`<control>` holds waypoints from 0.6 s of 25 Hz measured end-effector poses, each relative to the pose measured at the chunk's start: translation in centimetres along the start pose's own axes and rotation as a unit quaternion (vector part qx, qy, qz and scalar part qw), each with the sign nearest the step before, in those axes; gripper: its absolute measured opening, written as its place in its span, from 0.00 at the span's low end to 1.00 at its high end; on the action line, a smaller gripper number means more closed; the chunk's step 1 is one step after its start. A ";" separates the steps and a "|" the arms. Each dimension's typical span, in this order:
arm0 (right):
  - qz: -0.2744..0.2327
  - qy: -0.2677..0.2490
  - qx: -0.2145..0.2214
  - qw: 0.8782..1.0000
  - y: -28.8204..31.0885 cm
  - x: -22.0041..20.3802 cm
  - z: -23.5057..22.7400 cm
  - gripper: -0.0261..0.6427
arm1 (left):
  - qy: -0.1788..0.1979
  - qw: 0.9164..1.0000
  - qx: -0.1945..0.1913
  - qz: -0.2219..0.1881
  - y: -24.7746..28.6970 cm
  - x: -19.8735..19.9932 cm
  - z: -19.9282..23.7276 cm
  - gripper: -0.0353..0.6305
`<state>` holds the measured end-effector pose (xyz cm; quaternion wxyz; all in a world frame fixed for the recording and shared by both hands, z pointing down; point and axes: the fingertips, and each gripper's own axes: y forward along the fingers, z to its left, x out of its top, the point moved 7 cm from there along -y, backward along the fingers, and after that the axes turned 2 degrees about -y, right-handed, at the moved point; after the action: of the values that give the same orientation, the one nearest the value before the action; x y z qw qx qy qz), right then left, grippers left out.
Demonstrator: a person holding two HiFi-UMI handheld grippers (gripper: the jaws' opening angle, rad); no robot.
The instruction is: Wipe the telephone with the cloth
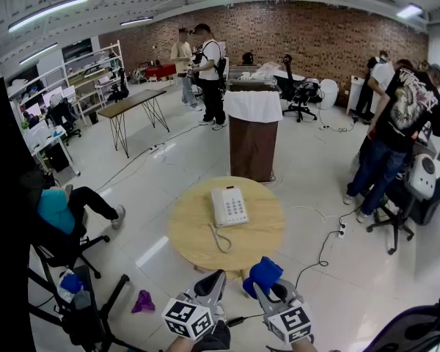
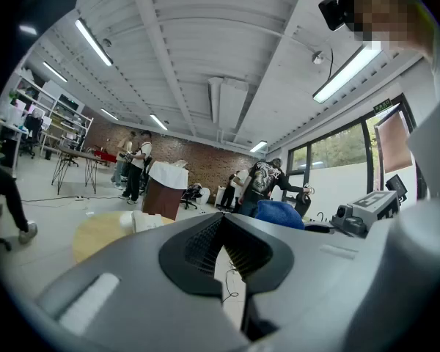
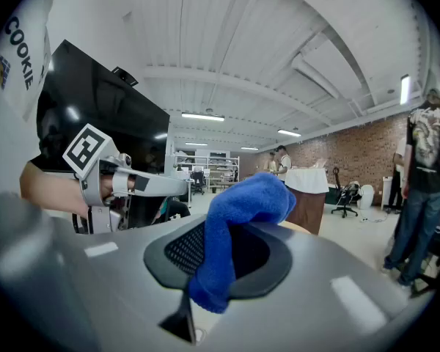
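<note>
Two claws show low in the head view, both just short of the near edge of the round wooden table point(image 1: 187, 229). The left claw point(image 1: 215, 277) is clenched on nothing, and the right claw point(image 1: 262, 287) grips a blue cloth point(image 1: 265, 272). The white telephone point(image 1: 229, 205) lies on the far half of the table, its cord point(image 1: 218, 237) looped loose toward the near side. That loop is the likely snag: a wipe dragged toward the near edge could catch it and pull the telephone along. Nothing seems to hold the telephone down on the smooth top.

Left gripper view: the jaws are pressed together and empty, with the table beyond them to the left.

Right gripper view: the cloth is pinched by a narrow fold and most of it bunches above the jaws, so firm rubbing could tug it free.

Around the table is a glossy pale floor point(image 1: 154, 189) with trailing cables point(image 1: 323, 248). People point(image 1: 209, 72) stand about, and a brick wall point(image 1: 315, 28) runs behind.
</note>
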<state>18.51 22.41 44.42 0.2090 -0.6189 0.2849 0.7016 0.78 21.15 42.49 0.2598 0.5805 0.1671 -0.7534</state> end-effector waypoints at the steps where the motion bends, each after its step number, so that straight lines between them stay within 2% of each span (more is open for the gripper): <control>1: 0.000 -0.002 0.001 1.000 0.5 0.2 -0.4 0.14 | -0.001 1.000 0.001 -0.001 0.5 0.2 0.4 0.05; 15: 0.011 -0.009 0.010 1.000 8.8 1.0 -4.6 0.14 | -0.016 1.000 -0.002 0.005 7.9 1.4 7.2 0.05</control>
<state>16.08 12.72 44.30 0.2103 -0.6069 0.2967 0.7066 -0.50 10.48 43.53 0.2676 0.5685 0.1611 -0.7611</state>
